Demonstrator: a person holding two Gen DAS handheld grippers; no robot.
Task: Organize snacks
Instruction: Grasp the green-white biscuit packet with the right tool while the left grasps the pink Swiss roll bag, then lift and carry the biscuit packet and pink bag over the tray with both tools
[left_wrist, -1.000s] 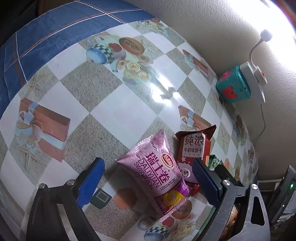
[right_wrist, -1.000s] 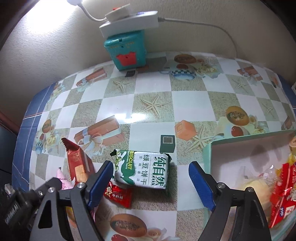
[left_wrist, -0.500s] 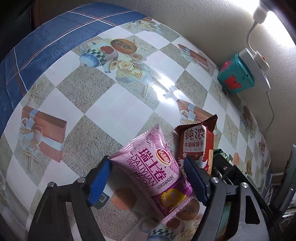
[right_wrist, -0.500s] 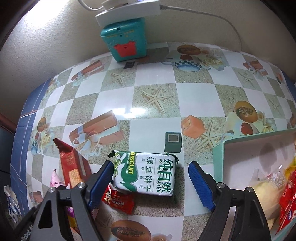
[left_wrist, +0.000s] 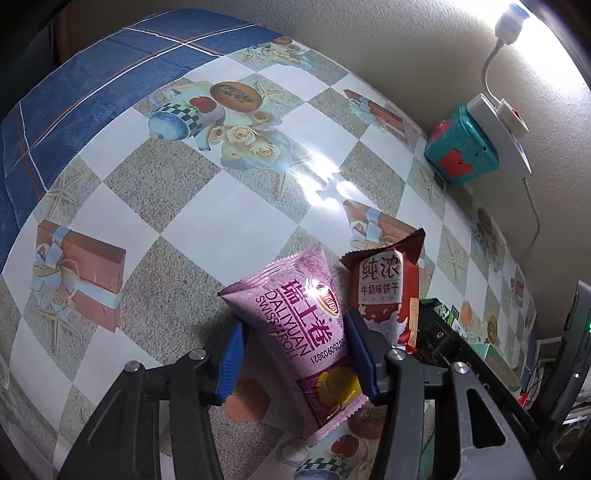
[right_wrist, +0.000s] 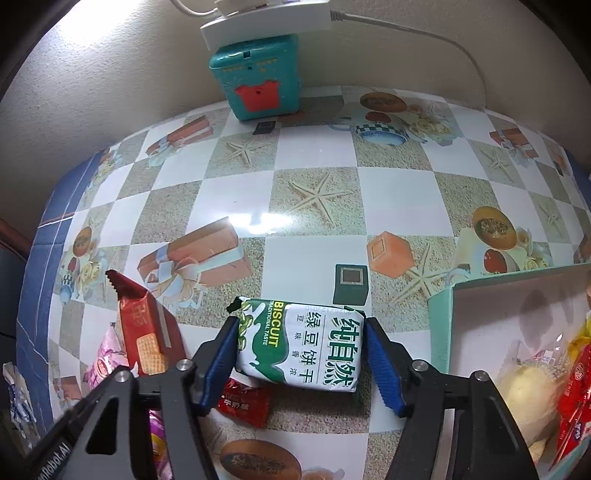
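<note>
Left gripper (left_wrist: 293, 354): the jaws are closing on the pink plastic Swiss-roll snack packet (left_wrist: 303, 328). Both blue pads lie against the packet's long sides, and the wrapper narrows between them. The packet's crimped near end projects toward 6 o'clock past the pads; its far end points toward 12 o'clock above the bench (left_wrist: 229, 221), which carries a glossy checked oilcloth printed with gift boxes and starfish.

Just beside the pink packet, at 2 o'clock from the left gripper, lies the red-brown foil milk-biscuit packet (left_wrist: 384, 284). Its near edge sits behind the right-hand pad; contact cannot be confirmed.

Right gripper (right_wrist: 301, 360): the jaws are closing around the green-and-white plastic biscuit packet (right_wrist: 303, 350), which lies flat on the bench between them. The left-hand pad meets the packet's short end; the right-hand pad stands at the opposite end, and whether it presses cannot be told.

At 7 o'clock from the right gripper, a small red sweet wrapper (right_wrist: 245, 404) lies partly under the biscuit packet. At 3 o'clock stands the pale green open cardboard box (right_wrist: 439, 325), already holding wrapped snacks.

Far zone: at 12 o'clock, against the wall, stands a teal plastic cube box with a red front panel (right_wrist: 258, 77), with a white power strip (right_wrist: 266, 22) resting on top.
</note>
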